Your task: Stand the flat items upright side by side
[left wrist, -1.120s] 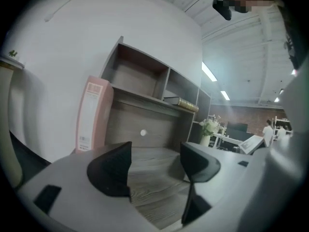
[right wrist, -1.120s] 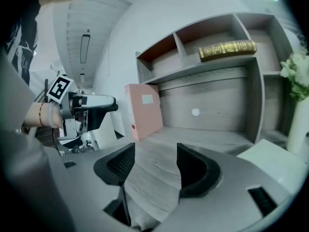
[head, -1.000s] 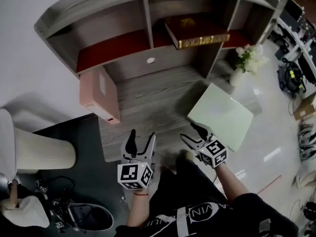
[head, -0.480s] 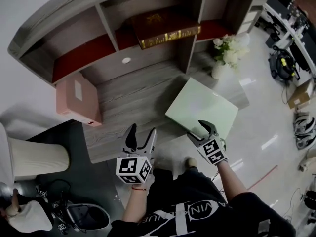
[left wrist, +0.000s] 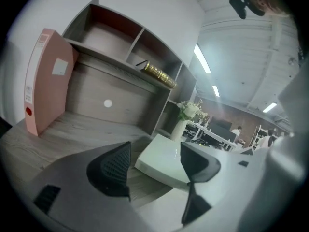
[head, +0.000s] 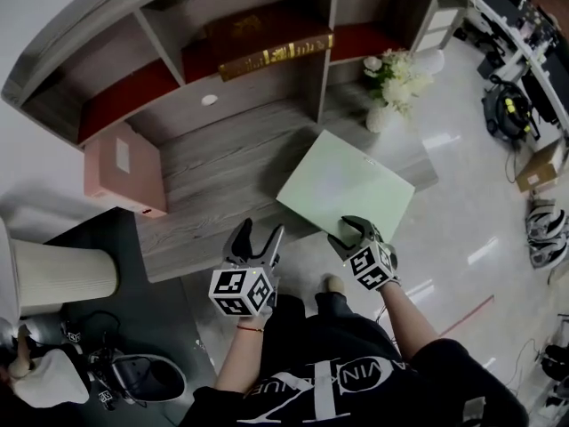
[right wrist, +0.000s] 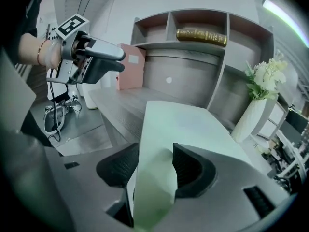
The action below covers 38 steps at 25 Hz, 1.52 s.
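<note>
Green binder (head: 342, 185) lies flat on the desk (head: 222, 176), its near edge overhanging so a claw can get under it. Right gripper (head: 349, 231) has just been closing and now pinches that edge, probably to tip it up. Left gripper (head: 262, 229) hangs spread and empty, likely to steady it beside the upright pink binder (head: 120, 167).

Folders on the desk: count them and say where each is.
2. The pink folder stands upright at the desk's left end; the green folder lies flat at the front right, its edge between the right hand-held gripper's jaws, which have just been closing.
</note>
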Tool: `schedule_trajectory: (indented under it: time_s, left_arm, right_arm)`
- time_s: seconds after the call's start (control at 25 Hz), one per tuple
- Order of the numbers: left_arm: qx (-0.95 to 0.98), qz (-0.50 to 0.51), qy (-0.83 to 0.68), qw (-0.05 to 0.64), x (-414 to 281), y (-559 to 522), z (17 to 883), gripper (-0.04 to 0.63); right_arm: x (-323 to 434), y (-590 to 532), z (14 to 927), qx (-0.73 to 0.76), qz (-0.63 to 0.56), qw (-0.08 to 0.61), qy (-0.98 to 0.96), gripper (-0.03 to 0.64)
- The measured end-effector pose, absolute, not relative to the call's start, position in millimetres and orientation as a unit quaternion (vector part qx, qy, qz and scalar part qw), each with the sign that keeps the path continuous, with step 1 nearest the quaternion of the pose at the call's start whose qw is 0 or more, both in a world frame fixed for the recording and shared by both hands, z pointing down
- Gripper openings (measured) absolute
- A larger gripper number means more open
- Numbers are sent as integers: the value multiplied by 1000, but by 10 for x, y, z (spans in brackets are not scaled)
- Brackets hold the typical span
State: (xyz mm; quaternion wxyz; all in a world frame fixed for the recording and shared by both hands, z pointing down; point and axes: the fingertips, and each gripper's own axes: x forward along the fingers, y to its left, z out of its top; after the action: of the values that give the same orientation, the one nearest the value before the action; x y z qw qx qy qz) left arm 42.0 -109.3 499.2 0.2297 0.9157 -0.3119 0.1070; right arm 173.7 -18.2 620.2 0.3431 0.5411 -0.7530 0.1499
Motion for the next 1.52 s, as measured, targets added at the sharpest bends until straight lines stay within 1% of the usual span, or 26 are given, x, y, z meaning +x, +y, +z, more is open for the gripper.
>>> schedule_trajectory:
  time_s: [0.12, 0.36, 0.64, 0.88, 1.0, 1.12, 1.2, 1.28, 1.52]
  left_arm:
    - [904, 115, -310, 271, 437, -988, 5194, 311]
    - [885, 130, -302, 329, 528, -693, 5551, 311]
    - [852, 114, -261, 440, 997, -245, 5953, 316]
    - [828, 79, -241, 499, 1375, 17, 6115, 321]
    - [814, 53, -240, 527, 1551, 73, 6188, 328]
    - [792, 14, -235, 564, 1759, 107, 6260, 347]
    - [774, -14, -232, 589, 1895, 122, 6305, 360]
    - [757, -35, -238, 607, 1978, 118, 6390, 376]
    - [720, -91, -260, 637, 2061, 34, 6602, 380]
  right_arm:
    - [1791, -70, 6209, 531, 152, 345, -759, 225]
    - [1916, 241, 6254, 513, 152, 344, -772, 225]
    - [2077, 405, 6207, 472, 136, 363, -791, 225]
    - [2240, 496, 6206, 451, 123, 373, -801, 227]
    - [2277, 521, 6158, 448, 123, 355, -811, 225]
    - [2336, 498, 5991, 458, 137, 306, -823, 219]
    - [2428, 531, 5945, 463, 142, 297, -823, 242]
    - [2543, 605, 5973, 464, 143, 308, -818, 253]
    - [2834, 850, 6087, 485, 157, 320, -799, 303]
